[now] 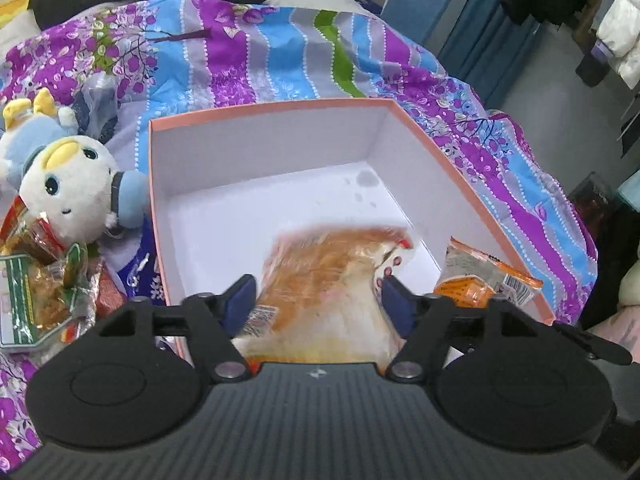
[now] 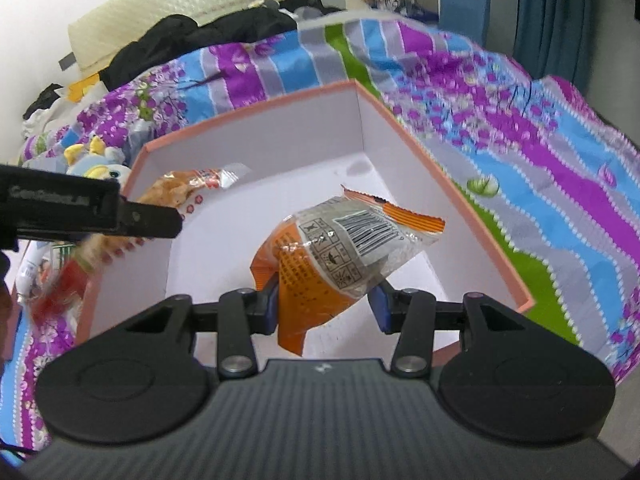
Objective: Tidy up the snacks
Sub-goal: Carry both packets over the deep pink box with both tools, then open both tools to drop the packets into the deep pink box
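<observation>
The right gripper (image 2: 324, 306) pinches the orange packet (image 2: 320, 280) over the pink-rimmed box (image 2: 404, 124), long axis running up to the right. The left gripper (image 1: 318, 300) stands spread around a blurred clear-wrapped snack (image 1: 320, 276), seemingly unpressed, above the box's near left floor.

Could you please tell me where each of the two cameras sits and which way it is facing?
Left wrist: on the left gripper, looking down past a clear bread packet into the pink box.
Right wrist: on the right gripper, looking down past an orange packet; the other gripper's black finger enters at left.
Shared: box, both packets, plush toy, floral bedspread.
</observation>
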`<state>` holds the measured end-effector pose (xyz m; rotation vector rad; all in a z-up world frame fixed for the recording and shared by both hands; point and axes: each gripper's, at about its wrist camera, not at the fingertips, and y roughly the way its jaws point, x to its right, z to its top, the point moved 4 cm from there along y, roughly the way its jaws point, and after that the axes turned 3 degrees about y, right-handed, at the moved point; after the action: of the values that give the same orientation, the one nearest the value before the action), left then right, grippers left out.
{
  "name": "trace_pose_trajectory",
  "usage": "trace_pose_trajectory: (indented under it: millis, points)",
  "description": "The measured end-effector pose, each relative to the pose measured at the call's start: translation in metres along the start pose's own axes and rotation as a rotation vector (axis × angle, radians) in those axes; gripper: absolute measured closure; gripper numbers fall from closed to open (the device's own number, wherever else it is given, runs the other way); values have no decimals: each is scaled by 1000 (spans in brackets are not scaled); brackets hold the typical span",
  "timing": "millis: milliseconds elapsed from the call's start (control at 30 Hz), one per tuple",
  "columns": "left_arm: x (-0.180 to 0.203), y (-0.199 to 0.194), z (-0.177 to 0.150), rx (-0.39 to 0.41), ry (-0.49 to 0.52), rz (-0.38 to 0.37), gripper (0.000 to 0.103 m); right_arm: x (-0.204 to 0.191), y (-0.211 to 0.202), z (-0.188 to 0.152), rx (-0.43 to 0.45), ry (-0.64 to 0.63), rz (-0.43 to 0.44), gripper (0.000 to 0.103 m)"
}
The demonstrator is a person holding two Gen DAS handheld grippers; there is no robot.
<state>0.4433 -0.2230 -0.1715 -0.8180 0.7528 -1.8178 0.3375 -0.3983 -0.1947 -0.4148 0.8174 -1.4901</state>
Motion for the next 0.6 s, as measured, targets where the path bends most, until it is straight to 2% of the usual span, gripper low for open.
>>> trace_pose_trajectory:
  millis: [33,100,133,333,600]
  points:
    - [-1,-2,0,14,4,12,22,1,0,0,0,9,0,53]
    - [-3,-9,-1,29,16,41,20,3,-2,-1,0,23,-3,42]
    - [-3,-13,-1,33,9,38,20,4,-3,-1,1,29,-2,40]
    - [-3,-47,-2,78,4,27,20,-2,-24,0,33,35,7,40]
    - [6,-124,-18,154,1,5,20,-26,-82,-2,119,21,37,40]
